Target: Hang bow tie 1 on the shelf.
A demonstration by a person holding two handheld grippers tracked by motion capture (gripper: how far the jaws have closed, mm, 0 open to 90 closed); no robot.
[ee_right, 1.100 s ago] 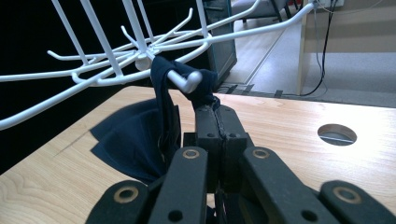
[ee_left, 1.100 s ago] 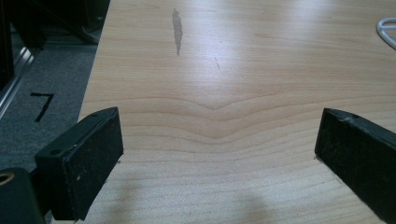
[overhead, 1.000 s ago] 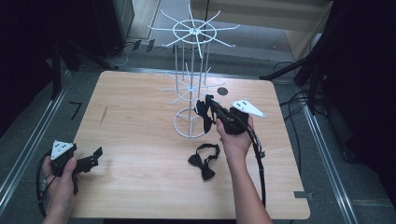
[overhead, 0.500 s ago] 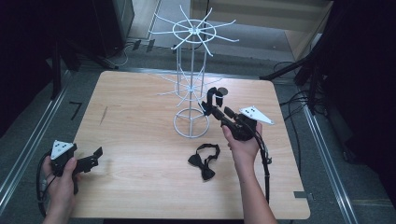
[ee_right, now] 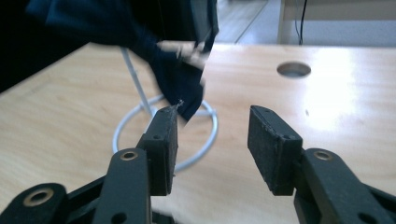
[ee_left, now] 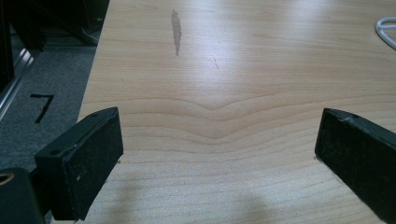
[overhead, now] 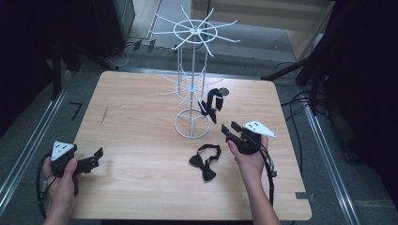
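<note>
Right gripper (overhead: 229, 129) drawn back and down from rack (overhead: 192, 84), jaws just opened and empty; one bow tie (overhead: 211, 103) left hanging there, second bow tie (overhead: 204, 161) lying on table (overhead: 141, 140), next for pickup.

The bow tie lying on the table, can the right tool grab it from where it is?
Probably yes. The right tool is open, with nothing between its jaws, and the bow tie lies flat on the bare table just beside it, with nothing in between.

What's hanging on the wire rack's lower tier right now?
One black bow tie hangs from a lower arm of the wire rack, above its base ring. The exact hook point is too small to make out. A second bow tie lies on the table.
</note>
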